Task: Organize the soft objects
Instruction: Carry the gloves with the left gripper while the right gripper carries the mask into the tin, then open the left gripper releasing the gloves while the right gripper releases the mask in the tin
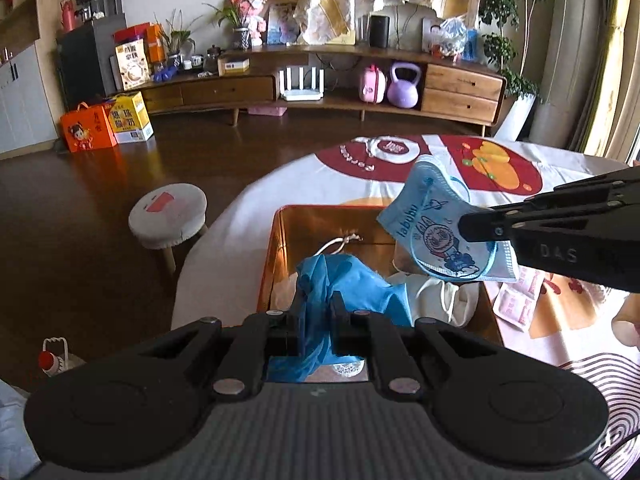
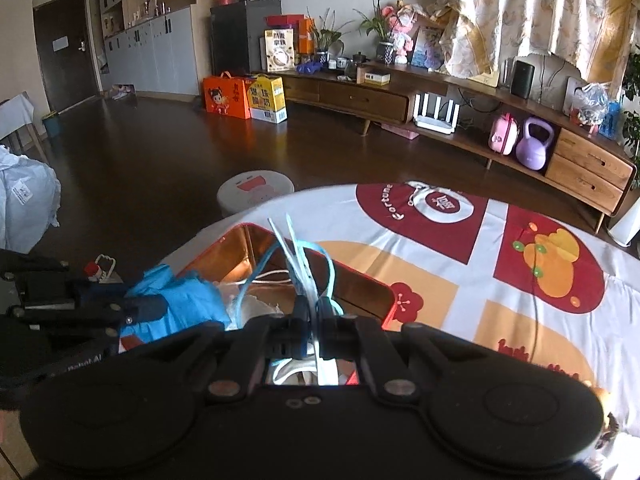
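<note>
Two grippers are in view, each clamped on one soft item above an open box. The left gripper (image 1: 314,320) has its fingers pinched narrow on a blue cloth (image 1: 352,284), which bunches just ahead of the fingertips and hangs down between them. The right gripper (image 2: 314,312) has its fingers closed on a light-blue face mask (image 1: 440,232); seen from the left wrist, the mask hangs flat from the fingertips, printed side showing, and its ear loops (image 2: 256,276) stand up ahead of the fingers in the right wrist view.

Below and ahead of both sets of fingers sits one copper-lined box (image 1: 280,248) with a red rim. Inside it, ahead of the left fingers, lie a white drawstring pouch (image 1: 436,296) and a white cord (image 1: 340,242); what else it holds cannot be told. The mask hangs over the box's right-hand portion, the cloth over its near-left portion.

The box rests on a round tabletop (image 1: 360,184) under a patterned cover. The tabletop's curved edge falls away just left of the box; beyond it is open dark floor (image 1: 100,200) with one round stool (image 1: 168,216). Right of the fingers the cover is largely bare.
</note>
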Demonstrator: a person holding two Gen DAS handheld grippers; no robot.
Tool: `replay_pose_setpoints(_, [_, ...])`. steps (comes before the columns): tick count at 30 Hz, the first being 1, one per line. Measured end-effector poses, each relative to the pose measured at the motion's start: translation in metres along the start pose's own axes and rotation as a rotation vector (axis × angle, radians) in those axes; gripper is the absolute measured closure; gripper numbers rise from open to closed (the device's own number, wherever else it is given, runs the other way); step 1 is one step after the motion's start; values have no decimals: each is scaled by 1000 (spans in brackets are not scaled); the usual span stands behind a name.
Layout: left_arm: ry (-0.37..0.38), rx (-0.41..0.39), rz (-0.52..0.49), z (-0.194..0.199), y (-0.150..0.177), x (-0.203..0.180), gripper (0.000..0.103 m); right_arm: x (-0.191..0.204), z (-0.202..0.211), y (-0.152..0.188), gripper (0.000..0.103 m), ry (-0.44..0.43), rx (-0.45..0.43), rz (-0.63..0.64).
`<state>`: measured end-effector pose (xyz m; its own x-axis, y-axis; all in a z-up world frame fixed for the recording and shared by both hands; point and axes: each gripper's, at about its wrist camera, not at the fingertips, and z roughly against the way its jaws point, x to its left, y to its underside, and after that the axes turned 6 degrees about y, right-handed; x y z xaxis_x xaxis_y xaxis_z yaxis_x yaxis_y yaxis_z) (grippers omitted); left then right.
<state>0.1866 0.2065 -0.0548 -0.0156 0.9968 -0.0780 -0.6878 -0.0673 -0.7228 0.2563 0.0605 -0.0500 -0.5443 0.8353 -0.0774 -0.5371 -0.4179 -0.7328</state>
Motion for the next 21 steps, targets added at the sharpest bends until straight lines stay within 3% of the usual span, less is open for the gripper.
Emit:
replay_pose_setpoints(17, [0, 80, -12, -47, 5, -3, 92, 5, -30, 18, 99, -45, 72, -18])
replay_pose_setpoints(21, [3, 83, -8, -47, 7, -2, 92, 5, -28, 20, 89, -63, 81, -38])
